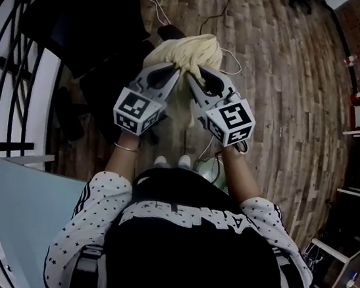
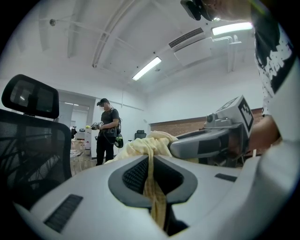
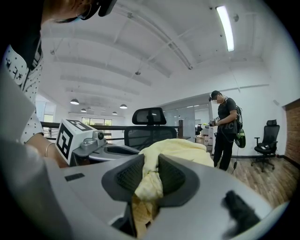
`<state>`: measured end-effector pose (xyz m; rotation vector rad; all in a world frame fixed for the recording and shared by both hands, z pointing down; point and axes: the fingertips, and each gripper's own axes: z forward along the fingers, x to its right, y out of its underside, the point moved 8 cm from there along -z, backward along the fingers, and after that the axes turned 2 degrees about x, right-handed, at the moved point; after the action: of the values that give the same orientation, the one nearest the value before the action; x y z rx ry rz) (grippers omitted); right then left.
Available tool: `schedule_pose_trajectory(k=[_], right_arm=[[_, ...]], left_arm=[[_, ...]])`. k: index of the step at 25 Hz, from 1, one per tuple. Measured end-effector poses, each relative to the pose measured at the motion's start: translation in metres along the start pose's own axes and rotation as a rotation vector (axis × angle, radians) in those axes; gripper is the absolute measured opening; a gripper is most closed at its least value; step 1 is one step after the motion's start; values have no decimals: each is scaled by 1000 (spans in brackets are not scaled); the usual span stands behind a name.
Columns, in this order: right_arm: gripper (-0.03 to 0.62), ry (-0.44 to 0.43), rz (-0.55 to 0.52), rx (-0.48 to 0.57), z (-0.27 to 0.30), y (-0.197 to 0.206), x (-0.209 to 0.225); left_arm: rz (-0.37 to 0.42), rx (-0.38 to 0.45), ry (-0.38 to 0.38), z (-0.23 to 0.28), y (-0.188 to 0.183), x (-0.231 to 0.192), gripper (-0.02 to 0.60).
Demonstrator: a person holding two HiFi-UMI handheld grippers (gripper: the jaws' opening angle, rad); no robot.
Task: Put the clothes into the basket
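Observation:
A pale yellow garment (image 1: 187, 53) hangs bunched in the air in front of me, held up by both grippers side by side. My left gripper (image 1: 175, 71) is shut on a thin fold of the garment (image 2: 151, 174), which runs down between its jaws. My right gripper (image 1: 194, 74) is shut on a thicker bunch of the same cloth (image 3: 149, 180). In the left gripper view the right gripper (image 2: 206, 143) shows close at the right; in the right gripper view the left gripper (image 3: 86, 145) shows at the left. No basket is in view.
A black office chair (image 1: 83, 26) stands at the left, close to the garment, with a black railing (image 1: 4, 69) beyond it. Cables (image 1: 231, 61) lie on the wooden floor. A person (image 3: 227, 129) with grippers stands farther back in the room.

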<state>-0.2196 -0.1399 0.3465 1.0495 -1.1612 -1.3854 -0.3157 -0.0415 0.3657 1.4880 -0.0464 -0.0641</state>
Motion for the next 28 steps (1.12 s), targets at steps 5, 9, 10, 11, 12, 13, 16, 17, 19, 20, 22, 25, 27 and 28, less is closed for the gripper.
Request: schedule_pose_trajectory(k=[5, 9, 10, 11, 12, 13, 16, 17, 19, 20, 22, 25, 27, 28], right_arm=[[100, 18, -8, 6, 7, -9, -16], [100, 31, -27, 2, 10, -15, -30], [100, 35, -28, 4, 9, -16, -33], [100, 39, -29, 5, 8, -17, -37], [100, 42, -32, 6, 6, -18, -41], [100, 46, -34, 6, 3, -19, -46], [100, 72, -36, 10, -2, -22, -55], [100, 83, -35, 13, -2, -22, -56], [100, 101, -31, 17, -4, -22, -60], [100, 107, -30, 17, -6, -22, -63], [100, 119, -27, 19, -11, -23, -70], [100, 136, -36, 32, -15, -27, -75], [100, 139, -41, 38, -17, -28, -77], [100, 141, -42, 41, -19, -28, -79]], left_arm=[[16, 14, 16, -15, -6, -9, 37], [9, 30, 22, -28, -8, -12, 37], [7, 35, 23, -31, -9, -12, 37], [5, 39, 25, -34, -9, -10, 37], [4, 44, 27, -38, -10, -9, 37], [5, 47, 30, -42, -11, -6, 37], [8, 58, 49, -49, -14, -3, 37], [9, 61, 56, -51, -14, -3, 37], [11, 64, 65, -54, -14, -2, 37], [12, 64, 70, -57, -14, -1, 37], [13, 67, 83, -63, -15, 3, 37], [20, 82, 93, -65, -19, 5, 38], [27, 86, 93, -68, -20, 7, 37], [30, 86, 94, -69, -21, 9, 37]])
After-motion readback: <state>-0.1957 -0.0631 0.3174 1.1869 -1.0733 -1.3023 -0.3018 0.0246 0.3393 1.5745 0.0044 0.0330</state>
